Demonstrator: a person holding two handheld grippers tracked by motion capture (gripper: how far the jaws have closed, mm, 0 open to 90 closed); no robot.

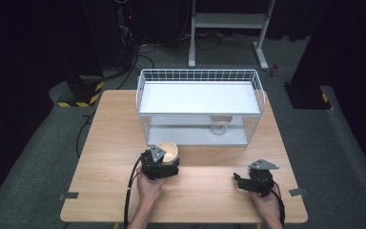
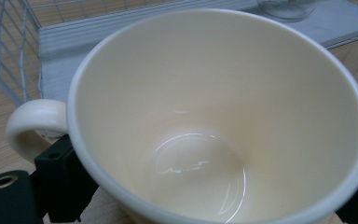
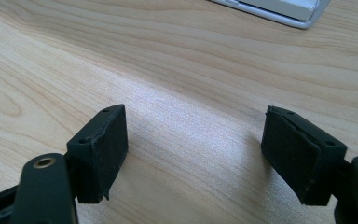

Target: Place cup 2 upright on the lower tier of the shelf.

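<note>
Cream and shiny, the cup point(image 2: 214, 116) sits between the fingers of the left gripper point(image 1: 160, 164), which hold it by its sides. The fingers are spread wide around it. The cup has a round handle point(image 2: 30, 126) on one side, and there is nothing inside it. In the high view the cup is just in front of the white wire rack point(image 1: 199, 106), near its front left corner, over the wooden worktop point(image 1: 109, 143). A clear glass point(image 1: 219, 125) stands on the bottom shelf of the rack, under the top shelf.

The right gripper point(image 1: 249, 180) is low over the worktop, well apart from the cup. Its two black fingers point(image 3: 100, 149) stand open with only bare wood between them. It holds nothing.
</note>
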